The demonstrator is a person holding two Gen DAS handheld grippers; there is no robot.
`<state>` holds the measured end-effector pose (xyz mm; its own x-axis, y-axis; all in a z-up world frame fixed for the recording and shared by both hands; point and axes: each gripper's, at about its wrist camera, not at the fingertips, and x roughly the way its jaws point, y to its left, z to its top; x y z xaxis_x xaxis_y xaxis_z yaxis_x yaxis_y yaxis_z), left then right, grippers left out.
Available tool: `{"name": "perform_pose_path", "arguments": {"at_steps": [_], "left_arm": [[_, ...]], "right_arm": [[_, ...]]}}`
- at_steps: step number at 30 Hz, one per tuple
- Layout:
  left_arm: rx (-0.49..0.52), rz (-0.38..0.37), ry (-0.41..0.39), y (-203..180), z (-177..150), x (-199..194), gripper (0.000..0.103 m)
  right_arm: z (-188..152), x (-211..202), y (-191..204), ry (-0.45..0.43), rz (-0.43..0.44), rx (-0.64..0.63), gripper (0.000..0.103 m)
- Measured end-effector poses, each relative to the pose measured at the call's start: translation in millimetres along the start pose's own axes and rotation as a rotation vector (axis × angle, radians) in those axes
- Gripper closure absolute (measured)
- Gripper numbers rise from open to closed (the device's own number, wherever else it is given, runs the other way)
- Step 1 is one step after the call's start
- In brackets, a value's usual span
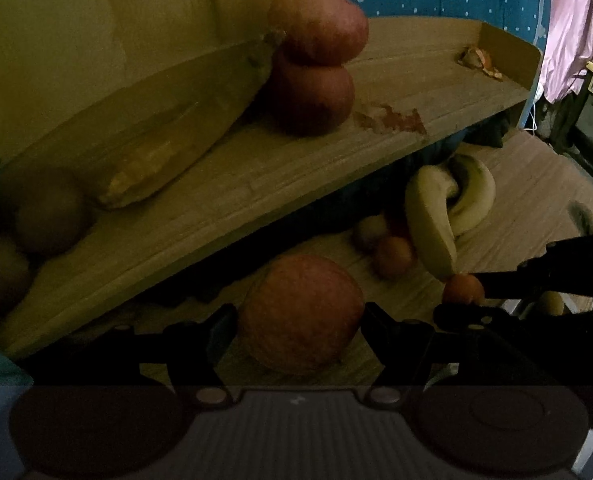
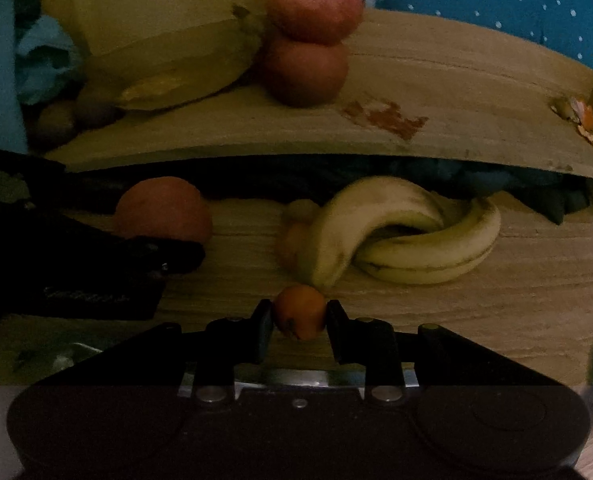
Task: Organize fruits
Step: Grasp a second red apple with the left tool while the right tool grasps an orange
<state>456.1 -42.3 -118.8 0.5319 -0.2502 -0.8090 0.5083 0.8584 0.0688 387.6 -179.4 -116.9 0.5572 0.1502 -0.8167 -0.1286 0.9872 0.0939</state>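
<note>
Your right gripper point(image 2: 299, 320) is clamped on a small orange point(image 2: 299, 311), just before the bananas point(image 2: 396, 236). Your left gripper point(image 1: 299, 330) grips a large apple point(image 1: 301, 314) left of them. Fruit behind the bananas is mostly hidden.

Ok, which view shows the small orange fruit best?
The right wrist view: the small round orange fruit sits centred between the right claw's fingers. The left wrist view shows it only small at the right, partly hidden.
</note>
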Motion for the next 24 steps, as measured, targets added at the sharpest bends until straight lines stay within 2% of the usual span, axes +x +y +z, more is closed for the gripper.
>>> {"name": "perform_pose_path", "arguments": {"at_steps": [12, 24], "left_arm": [[-0.037, 0.038, -0.038, -15.1, -16.5, -38.5, 0.031], [-0.077, 0.052, -0.032, -48.1, -49.0, -70.0, 0.031]], "right_arm": [[-16.8, -39.8, 6.3, -0.081, 0.037, -0.03, 0.073], [-56.2, -80.9, 3.0, -0.089, 0.063, -0.054, 0.073]]}}
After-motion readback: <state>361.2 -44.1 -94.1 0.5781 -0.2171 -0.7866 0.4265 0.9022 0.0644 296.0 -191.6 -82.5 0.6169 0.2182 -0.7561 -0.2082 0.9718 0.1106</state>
